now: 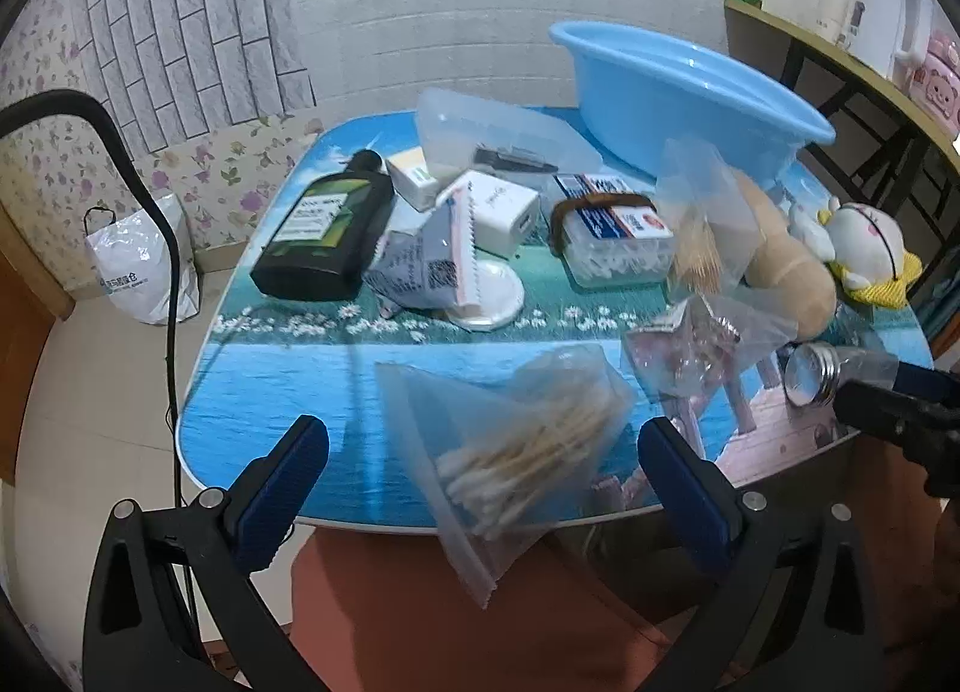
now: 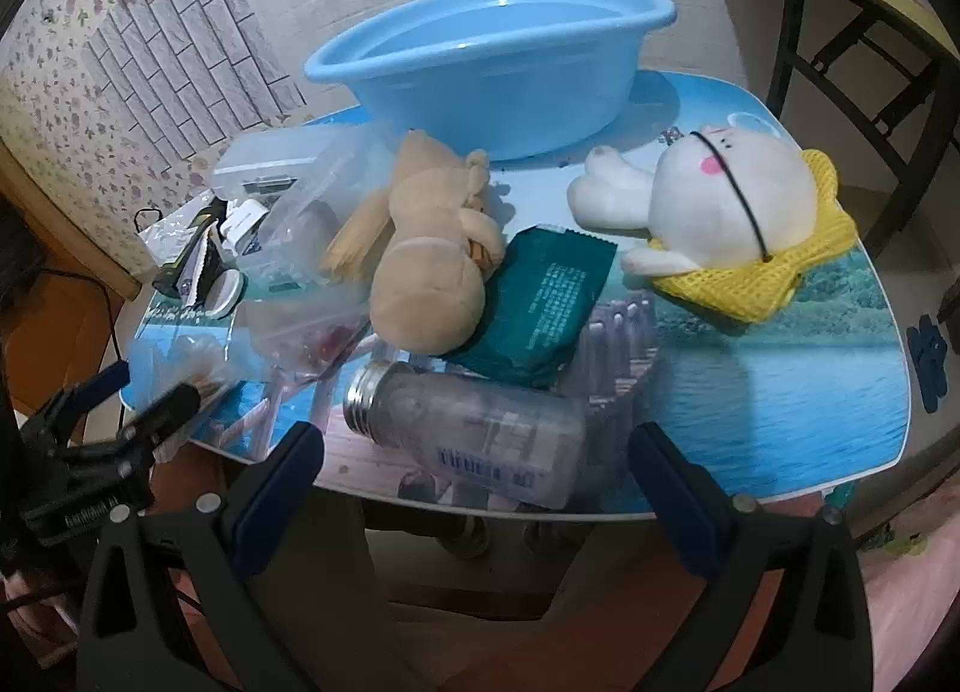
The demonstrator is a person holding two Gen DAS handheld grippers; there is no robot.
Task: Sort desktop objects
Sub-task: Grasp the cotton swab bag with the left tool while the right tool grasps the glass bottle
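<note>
Left claw point(image 1: 483, 449) spread wide, empty, over clear zip bag of cotton swabs point(image 1: 516, 452) at tabletop point(image 1: 288, 386) edge. Right claw point(image 2: 477, 455) spread wide, empty, above clear plastic bottle with silver threaded neck point(image 2: 474, 434).

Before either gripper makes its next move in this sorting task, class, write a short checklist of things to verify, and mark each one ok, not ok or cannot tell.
1. Left gripper open: ok.
2. Right gripper open: ok.
3. Bag of cotton swabs between the left fingers, not yet gripped: ok.
4. Clear bottle lying ahead of the right gripper at the table's near edge: ok.
5. Blue basin upright with nothing visible in it: ok.
6. Bag fully on the table: not ok, its corner overhangs the near edge.
</note>
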